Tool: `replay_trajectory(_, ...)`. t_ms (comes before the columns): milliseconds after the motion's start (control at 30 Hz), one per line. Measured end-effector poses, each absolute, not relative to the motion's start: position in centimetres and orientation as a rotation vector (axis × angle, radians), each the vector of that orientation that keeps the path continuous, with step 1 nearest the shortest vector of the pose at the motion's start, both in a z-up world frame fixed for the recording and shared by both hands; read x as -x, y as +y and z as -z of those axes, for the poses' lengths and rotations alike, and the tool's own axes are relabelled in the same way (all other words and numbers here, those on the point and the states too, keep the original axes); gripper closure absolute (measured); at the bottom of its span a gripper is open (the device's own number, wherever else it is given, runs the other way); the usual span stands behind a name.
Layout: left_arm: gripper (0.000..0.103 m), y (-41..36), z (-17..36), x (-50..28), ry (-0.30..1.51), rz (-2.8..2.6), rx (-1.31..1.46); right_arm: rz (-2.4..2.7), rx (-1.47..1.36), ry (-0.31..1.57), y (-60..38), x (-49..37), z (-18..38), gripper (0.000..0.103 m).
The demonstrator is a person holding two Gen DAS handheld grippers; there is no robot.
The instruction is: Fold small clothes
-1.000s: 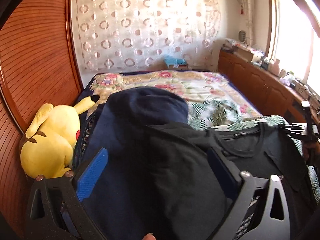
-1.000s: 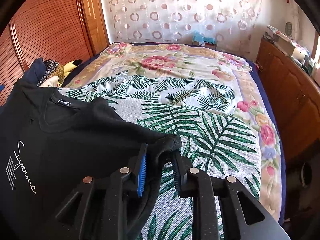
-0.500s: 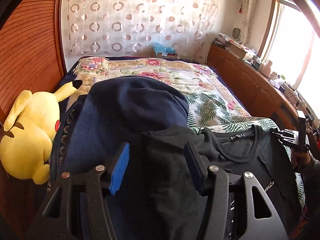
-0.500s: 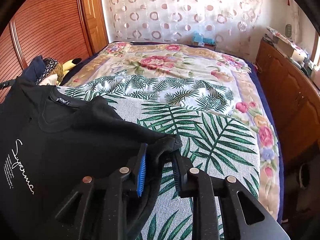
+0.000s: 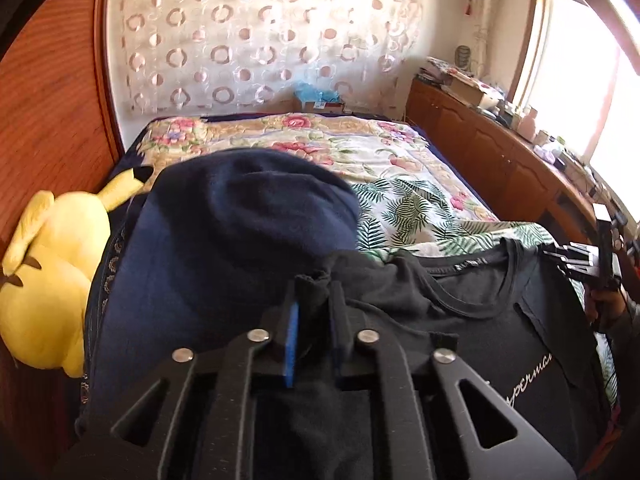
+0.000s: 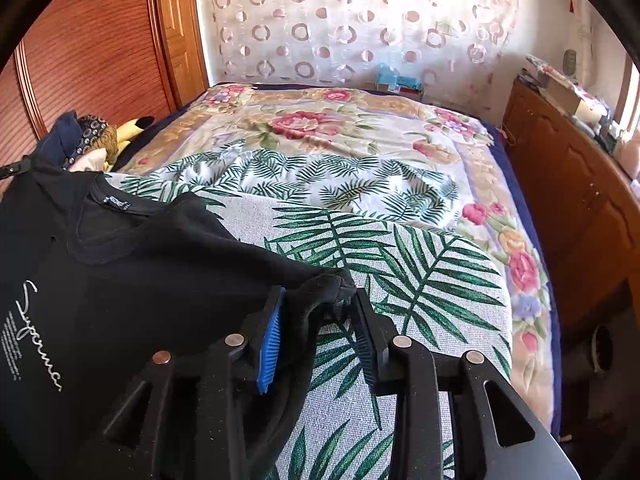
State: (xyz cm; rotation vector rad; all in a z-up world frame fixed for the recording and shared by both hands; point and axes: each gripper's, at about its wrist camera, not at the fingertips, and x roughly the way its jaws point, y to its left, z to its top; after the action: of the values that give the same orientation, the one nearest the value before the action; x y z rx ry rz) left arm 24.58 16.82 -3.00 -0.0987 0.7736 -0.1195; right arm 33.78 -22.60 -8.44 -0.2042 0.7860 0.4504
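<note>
Left wrist view: looking down along its tongs (image 5: 314, 300), close over the black T-shirt (image 5: 500, 320), facing up the bed (image 5: 360, 144) toward the curtain (image 5: 260, 40). Right wrist view: looking likewise from the other side. Sharing T-shirt (image 6: 120, 280), bed (image 6: 360, 140), curtain (image 6: 360, 20).

A bed (image 6: 360, 152) fills the middle of the room, spread with a floral quilt (image 6: 320, 120) and, nearer the camera, a palm-leaf cover (image 6: 400, 264). Behind its far end hangs a pale curtain (image 5: 260, 40) patterned with rings, with daylight glowing through it, and red-brown wooden wardrobe doors (image 6: 100, 60) stand along the left side. Along the right side runs a low wooden cabinet (image 5: 500, 160) with cluttered odds and ends on top, under a bright, washed-out window (image 5: 580, 80).
</note>
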Motion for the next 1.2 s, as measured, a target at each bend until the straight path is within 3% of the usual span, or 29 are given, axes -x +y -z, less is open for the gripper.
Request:
replay_trajectory(100, 0.093, 15.4, 1.8, -23.2, 0.741, 0.138, 0.073, -0.458, 0.196, 0.787, -22.8, -33.8, 8.4, 0.072)
replay_trajectory(200, 0.094, 14.1, 1.1, -22.1, 0.731, 0.186, 0.066, -0.453, 0.185, 0.784, -22.6, -33.2, 8.4, 0.094)
replay_trajectory(233, 0.094, 13.4, 1.0, -21.5, 0.734, 0.196, 0.056, -0.436, 0.204, 0.778, -22.2, -32.8, 8.4, 0.096)
replay_trajectory(733, 0.094, 10.6, -0.8, -11.3, 0.654, 0.204, 0.029, -0.532, 0.168, 0.549, -22.4, -20.9, 1.9, 0.097)
replay_trajectory(1200, 0.094, 9.7, 2.2, -4.9, 0.598, 0.165, 0.045, -0.549, 0.08, 0.544, -26.4, -11.3, 5.5, 0.097)
